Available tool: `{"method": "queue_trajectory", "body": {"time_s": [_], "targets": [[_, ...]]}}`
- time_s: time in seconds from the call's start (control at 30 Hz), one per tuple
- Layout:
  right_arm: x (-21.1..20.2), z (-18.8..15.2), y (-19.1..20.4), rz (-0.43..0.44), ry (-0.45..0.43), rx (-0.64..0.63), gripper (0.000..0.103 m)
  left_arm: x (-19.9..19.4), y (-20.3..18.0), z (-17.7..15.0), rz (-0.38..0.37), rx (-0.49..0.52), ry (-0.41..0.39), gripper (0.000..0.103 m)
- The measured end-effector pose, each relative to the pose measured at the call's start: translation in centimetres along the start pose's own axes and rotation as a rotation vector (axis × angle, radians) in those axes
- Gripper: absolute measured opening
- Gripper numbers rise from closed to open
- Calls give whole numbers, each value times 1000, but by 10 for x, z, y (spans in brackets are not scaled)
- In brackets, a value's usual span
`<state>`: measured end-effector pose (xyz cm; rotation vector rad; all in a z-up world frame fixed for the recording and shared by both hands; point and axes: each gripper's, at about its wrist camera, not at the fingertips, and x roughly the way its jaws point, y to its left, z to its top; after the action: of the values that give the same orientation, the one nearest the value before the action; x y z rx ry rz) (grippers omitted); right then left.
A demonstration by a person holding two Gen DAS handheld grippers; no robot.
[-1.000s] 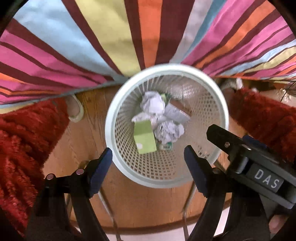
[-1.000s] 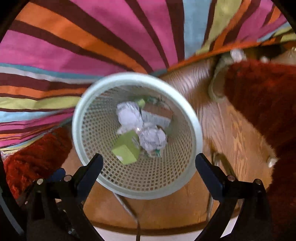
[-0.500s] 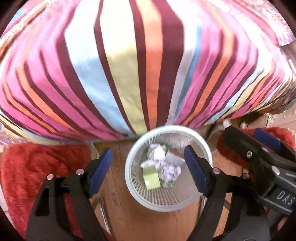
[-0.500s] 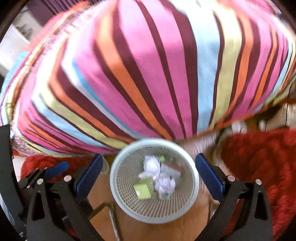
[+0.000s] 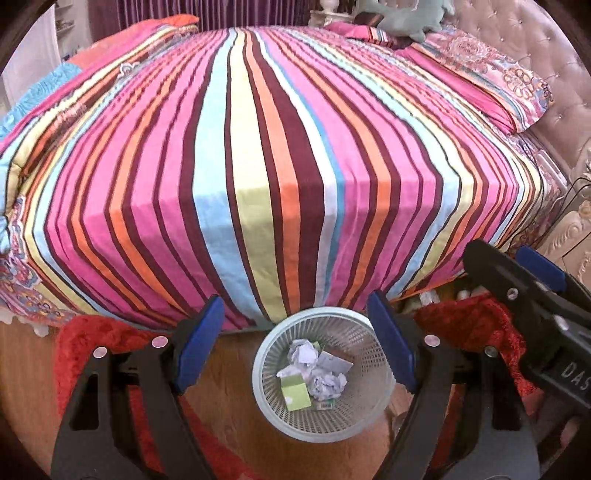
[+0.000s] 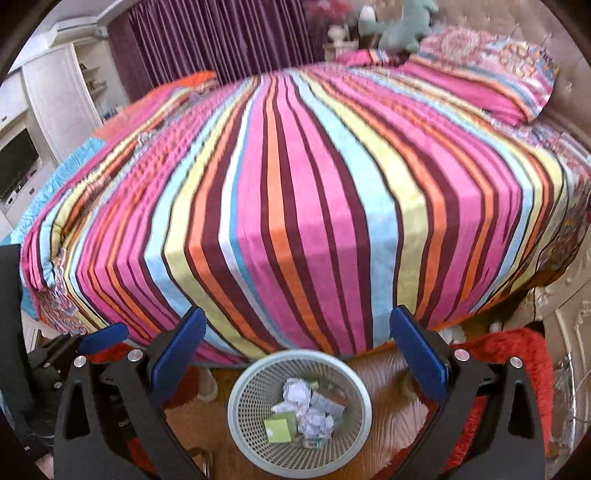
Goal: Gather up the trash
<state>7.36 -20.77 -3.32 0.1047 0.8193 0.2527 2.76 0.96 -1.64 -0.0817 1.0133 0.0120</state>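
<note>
A pale mesh wastebasket point(image 5: 365, 413) stands on the wood floor at the foot of the striped bed; it also shows in the right wrist view point(image 6: 258, 443). Inside lie crumpled white paper point(image 5: 327, 382) point(image 6: 316, 422), a green carton point(image 5: 294, 393) point(image 6: 279, 430) and a flat printed packet point(image 5: 334, 363). My left gripper point(image 5: 295, 339) is open and empty, held high above the basket. My right gripper point(image 6: 297, 354) is open and empty too, beside the left; it shows at the right edge of the left wrist view point(image 5: 524, 295).
A bed with a striped cover point(image 5: 277, 166) fills the view ahead, pillows point(image 5: 491, 81) and a teal plush toy point(image 6: 402, 26) at its head. Red shaggy rugs point(image 5: 472, 328) point(image 6: 517, 354) lie either side of the basket. White cabinets point(image 6: 48, 103) stand far left.
Both grippers have risen and pulled back from just above the basket. The basket now looks small and the whole bed top has come into view. Both stay open.
</note>
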Motion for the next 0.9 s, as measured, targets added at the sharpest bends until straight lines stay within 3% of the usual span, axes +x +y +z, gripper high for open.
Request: {"method": "queue_trajectory", "body": {"time_s": [0.2, 0.6, 0.9], "targets": [[-7, 5, -3, 3, -15, 5, 95, -22, 1, 2, 3, -14, -64, 78], [-20, 7, -8, -13, -71, 30, 95, -30, 0, 11, 111, 2, -127, 78], [-25, 9, -6, -16, -101, 8, 95, -43, 14, 16, 103, -51, -175, 78]]}}
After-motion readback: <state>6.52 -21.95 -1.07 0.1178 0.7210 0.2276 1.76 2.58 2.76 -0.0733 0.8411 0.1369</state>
